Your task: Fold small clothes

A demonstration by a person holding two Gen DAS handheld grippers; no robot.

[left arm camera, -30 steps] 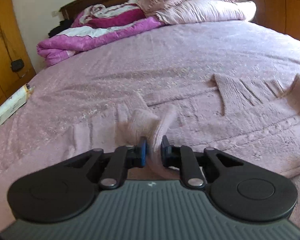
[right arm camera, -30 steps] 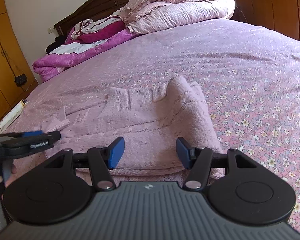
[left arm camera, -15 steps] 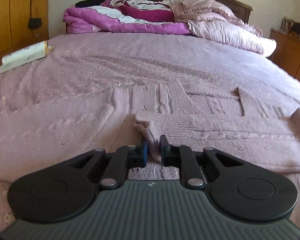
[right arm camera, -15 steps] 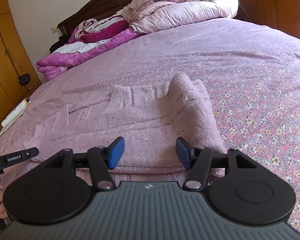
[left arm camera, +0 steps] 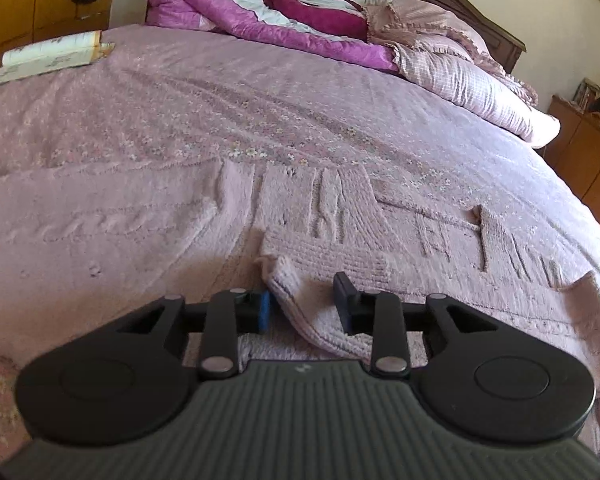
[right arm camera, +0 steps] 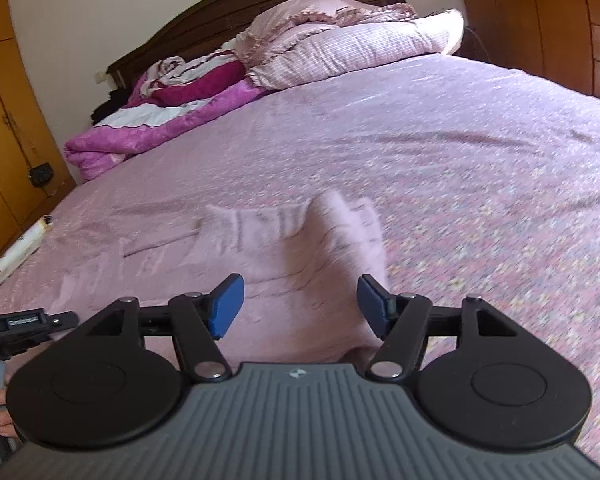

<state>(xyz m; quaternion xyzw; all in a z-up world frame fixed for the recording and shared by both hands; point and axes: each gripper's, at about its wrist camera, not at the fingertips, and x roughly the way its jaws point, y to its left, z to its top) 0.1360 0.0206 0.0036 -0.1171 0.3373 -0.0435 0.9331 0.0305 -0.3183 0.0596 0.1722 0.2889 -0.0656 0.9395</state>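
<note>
Pink sweater (left arm camera: 340, 248) on bed (left arm camera: 220, 120): sleeve laid across, fold partly done | left gripper (left arm camera: 302, 308) just opening, sleeve edge loose between jaws | right gripper (right arm camera: 298, 306) spread wide, empty | left: further folds

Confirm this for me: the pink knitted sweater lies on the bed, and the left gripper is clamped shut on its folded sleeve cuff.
Not quite. In the left wrist view the left gripper is open: its jaws have just been opening, and the sleeve cuff lies loose between them, no longer pinched. The rest holds: the pink knitted sweater lies on the bed.
</note>
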